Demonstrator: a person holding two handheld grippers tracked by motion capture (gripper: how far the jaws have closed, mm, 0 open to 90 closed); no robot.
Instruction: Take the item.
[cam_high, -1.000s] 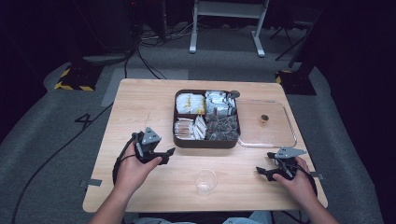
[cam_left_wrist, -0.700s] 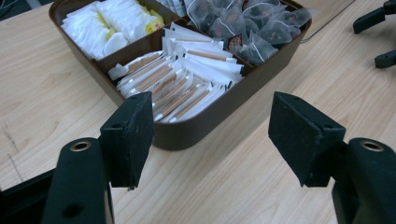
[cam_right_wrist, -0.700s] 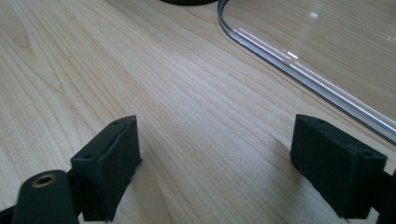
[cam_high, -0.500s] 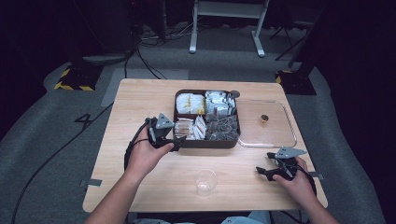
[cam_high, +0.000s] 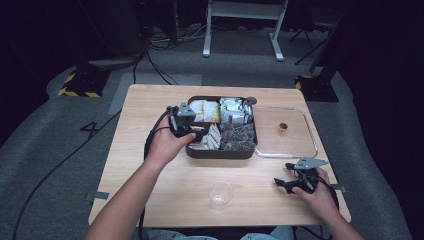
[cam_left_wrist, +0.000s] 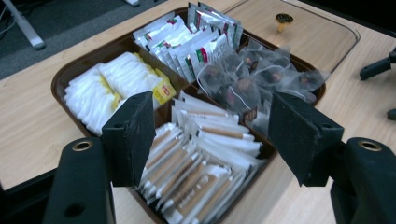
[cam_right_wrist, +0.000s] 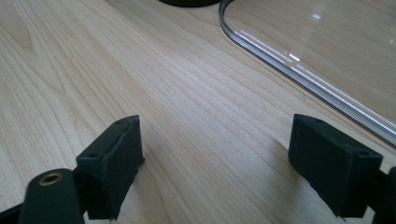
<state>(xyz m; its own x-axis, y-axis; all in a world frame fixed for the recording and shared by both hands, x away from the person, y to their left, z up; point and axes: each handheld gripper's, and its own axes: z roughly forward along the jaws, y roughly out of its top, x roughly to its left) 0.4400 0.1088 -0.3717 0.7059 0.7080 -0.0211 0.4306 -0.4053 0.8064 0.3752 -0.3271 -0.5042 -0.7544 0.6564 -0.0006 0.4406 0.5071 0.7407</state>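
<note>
1. Left gripper (cam_high: 200, 134) is open and empty, over the 9 o'clock edge of the tray (cam_high: 220, 152). In the left gripper view its jaws frame the sachets (cam_left_wrist: 201, 163) in the near compartment without touching them.
2. The tray sits mid-surface (cam_high: 150, 200) with four compartments: white packets (cam_left_wrist: 100, 91) at 10 o'clock, foil packets (cam_left_wrist: 196, 42) at 12, mesh tea bags (cam_left_wrist: 252, 84) at 2 and the sachets nearest the gripper.
3. Right gripper (cam_high: 289, 176) is open and empty, low over bare surface at 4 o'clock. Its jaws have just been closing, with nothing between them. The clear lid (cam_right_wrist: 299, 74) lies just ahead of it at 1 o'clock.
4. Cup (cam_high: 220, 194) stands empty at 6 o'clock, well apart from both grippers.
5. Risk: the sachets are packed tight and overlapping, so wide jaws could pinch several at once or drag the neighbours out.
6. Risk: a steep descent could hit the tray wall or divider and shove the tray towards the lid.
7. Risk: thin, slick paper could slip out of a shallow pinch during the lift.
8. Risk: the carry to the cup passes close to it, and a light cup could tip if clipped.
9. Versus earlier: the left hand has moved from bare surface at 8 o'clock up and over to the tray. The right hand has stayed put. The tray, lid and cup are unmoved.
</note>
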